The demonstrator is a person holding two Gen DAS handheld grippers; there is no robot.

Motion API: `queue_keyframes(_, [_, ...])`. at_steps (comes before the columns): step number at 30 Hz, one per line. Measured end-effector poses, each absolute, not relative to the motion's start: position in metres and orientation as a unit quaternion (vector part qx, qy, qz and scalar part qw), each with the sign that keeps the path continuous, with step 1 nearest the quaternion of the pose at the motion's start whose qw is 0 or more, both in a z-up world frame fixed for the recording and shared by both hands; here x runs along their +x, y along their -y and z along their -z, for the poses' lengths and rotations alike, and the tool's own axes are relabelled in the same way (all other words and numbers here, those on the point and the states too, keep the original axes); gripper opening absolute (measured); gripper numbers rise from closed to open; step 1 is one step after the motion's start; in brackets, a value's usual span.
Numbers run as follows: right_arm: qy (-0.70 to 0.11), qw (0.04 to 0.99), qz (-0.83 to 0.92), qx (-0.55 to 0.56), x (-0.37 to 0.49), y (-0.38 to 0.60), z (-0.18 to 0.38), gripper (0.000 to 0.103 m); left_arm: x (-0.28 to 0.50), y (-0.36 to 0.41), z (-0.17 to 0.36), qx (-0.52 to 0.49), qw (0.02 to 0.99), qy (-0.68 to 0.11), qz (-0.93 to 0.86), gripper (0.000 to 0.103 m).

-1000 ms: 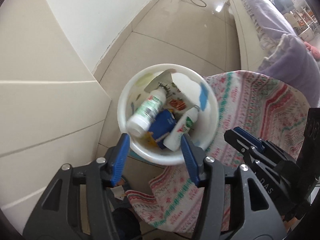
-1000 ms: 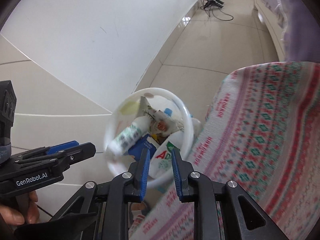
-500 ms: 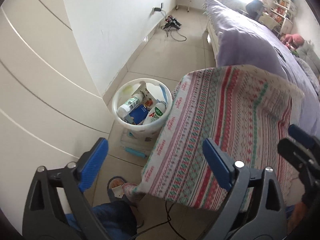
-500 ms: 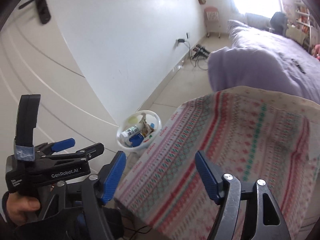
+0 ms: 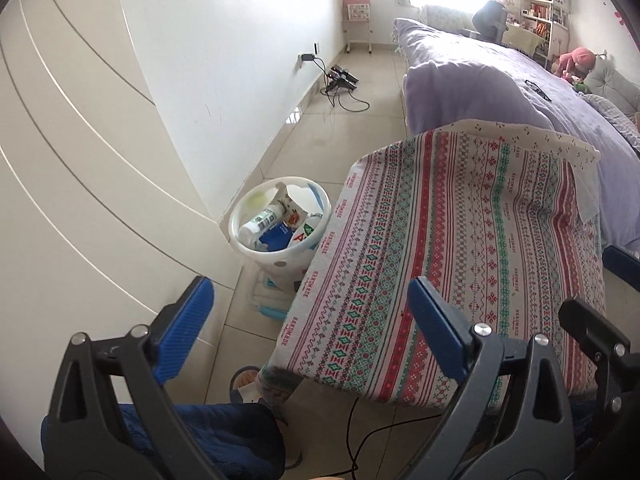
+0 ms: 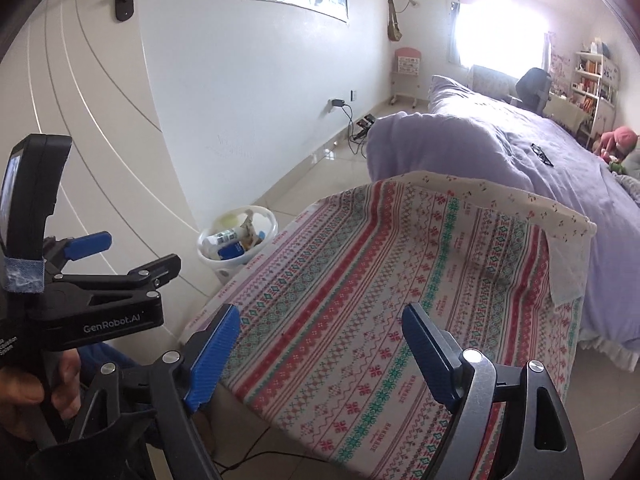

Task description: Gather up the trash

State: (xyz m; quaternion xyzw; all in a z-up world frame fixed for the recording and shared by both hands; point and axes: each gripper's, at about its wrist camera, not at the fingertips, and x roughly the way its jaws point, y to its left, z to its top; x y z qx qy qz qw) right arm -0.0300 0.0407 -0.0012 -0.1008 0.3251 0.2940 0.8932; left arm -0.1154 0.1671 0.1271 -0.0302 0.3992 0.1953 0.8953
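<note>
While the bin (image 5: 280,254) is standing on the floor at the far left, just beside the bench (image 5: 460,240) and near the wall, the trash is lying inside it: a white bottle (image 5: 262,220), a blue carton (image 5: 276,236) and another bottle (image 5: 306,229). The left hand-held gripper (image 5: 310,322) is hanging wide and empty, its jaws having just been opening. The right hand-held gripper (image 6: 320,354) (over the patterned cloth) is gaping wide too, jaws just opening further, nothing between them. A purple bed (image 6: 520,140) is lying beyond the bench.
</note>
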Motion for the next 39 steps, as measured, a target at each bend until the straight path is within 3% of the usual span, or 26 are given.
queue_keyframes(8, [-0.327,0.899,-0.284,-0.066,-0.025,-0.021,-0.005,0.085,-0.120,-0.159,-0.135,-0.030,0.907,-0.372,-0.197,0.097])
queue_keyframes(39, [-0.335,0.908,-0.250,-0.038,-0.016,-0.008,-0.006,0.085,-0.110,-0.148,-0.127,-0.036,0.904,-0.391,-0.169,0.097])
